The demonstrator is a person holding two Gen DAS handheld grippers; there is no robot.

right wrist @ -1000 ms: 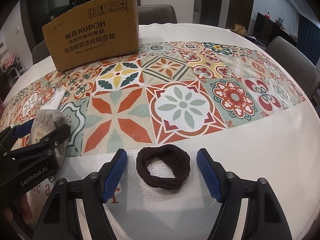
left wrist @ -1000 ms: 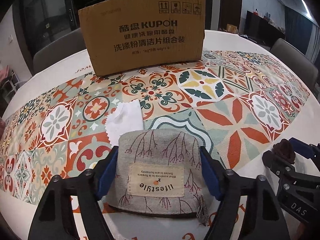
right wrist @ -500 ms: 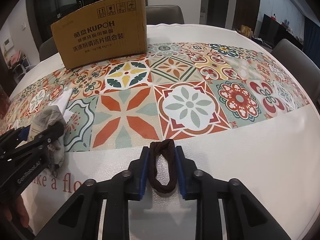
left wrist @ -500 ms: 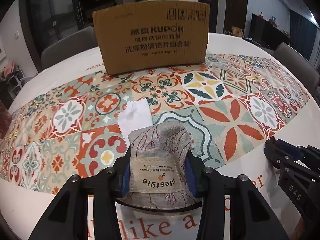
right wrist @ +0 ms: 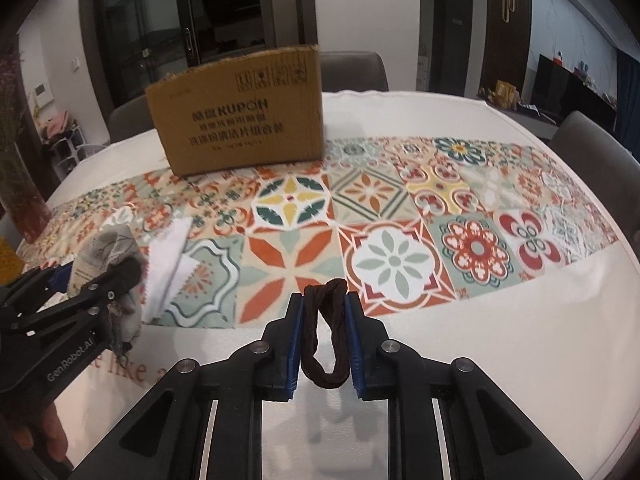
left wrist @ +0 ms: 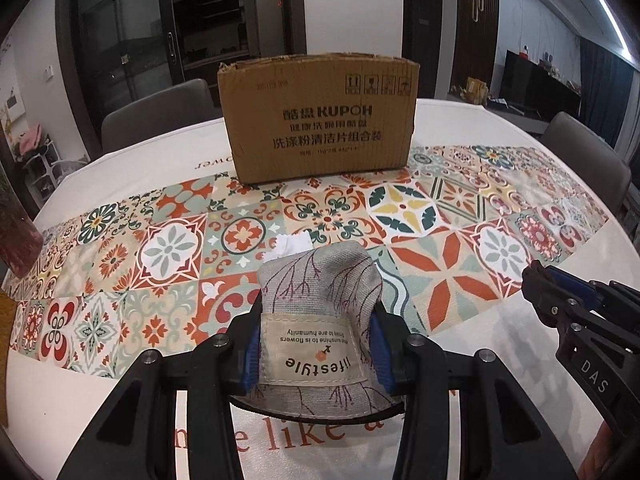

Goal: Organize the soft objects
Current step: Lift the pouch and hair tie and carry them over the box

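My left gripper (left wrist: 314, 348) is shut on a grey fabric pouch (left wrist: 320, 292) with a "lifestyle" label and holds it above the table. The pouch also shows in the right wrist view (right wrist: 108, 256), squeezed in the left gripper (right wrist: 92, 280). My right gripper (right wrist: 324, 336) is shut on a dark brown hair band (right wrist: 326, 336), pinched flat and lifted off the table. The right gripper shows at the right edge of the left wrist view (left wrist: 560, 292). A cardboard box (left wrist: 316, 120) stands at the back of the table, open at the top.
A white cloth (right wrist: 166, 264) lies on the patterned table runner (right wrist: 392, 260) beside the pouch. The round table has a white cover (right wrist: 520, 360). Grey chairs (left wrist: 156, 116) stand behind the table. A dark red vase (left wrist: 16, 244) stands at the left edge.
Both grippers closed on their objects, the left on the pouch and the right on the hair band, and both have since lifted up from the table.
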